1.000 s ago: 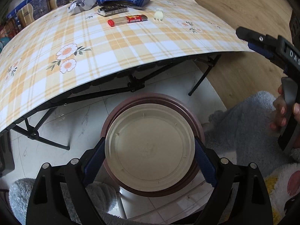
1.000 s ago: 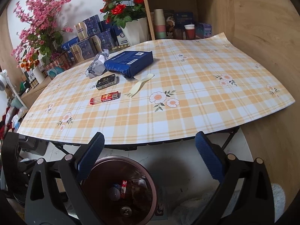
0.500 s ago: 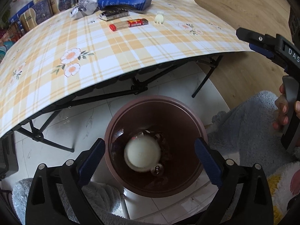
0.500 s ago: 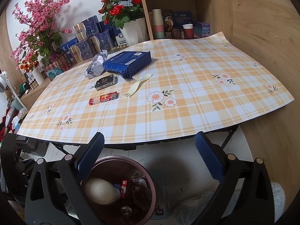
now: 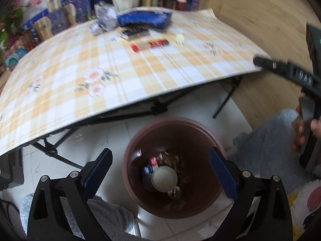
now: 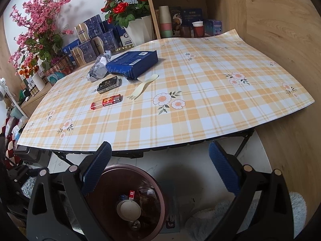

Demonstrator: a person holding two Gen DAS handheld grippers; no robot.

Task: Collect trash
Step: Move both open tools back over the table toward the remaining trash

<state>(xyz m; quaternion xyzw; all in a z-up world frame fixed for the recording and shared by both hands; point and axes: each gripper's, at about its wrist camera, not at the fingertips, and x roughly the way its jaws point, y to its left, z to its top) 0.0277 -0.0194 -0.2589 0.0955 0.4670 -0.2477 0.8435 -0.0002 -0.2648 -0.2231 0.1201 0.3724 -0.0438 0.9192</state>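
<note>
Both tools wide and holding nothing above the brown bin.

We see our left tool (image 5: 159,168) and right tool (image 6: 159,166) spread wide over the bin (image 5: 200,206) on the floor under the table (image 6: 200,104); a round pale lid (image 5: 164,178) lies inside on other trash. On the table we see a blue box (image 6: 133,64), crumpled wrapper (image 6: 99,68), dark pack (image 6: 109,84), red tube (image 6: 106,101) and plastic fork (image 6: 143,87).

Glossy plaid tablecloth (image 6: 200,104); smooth plastic bin (image 5: 202,140); crumpled paper (image 6: 99,68); matt wood-grain wall (image 6: 280,30).
</note>
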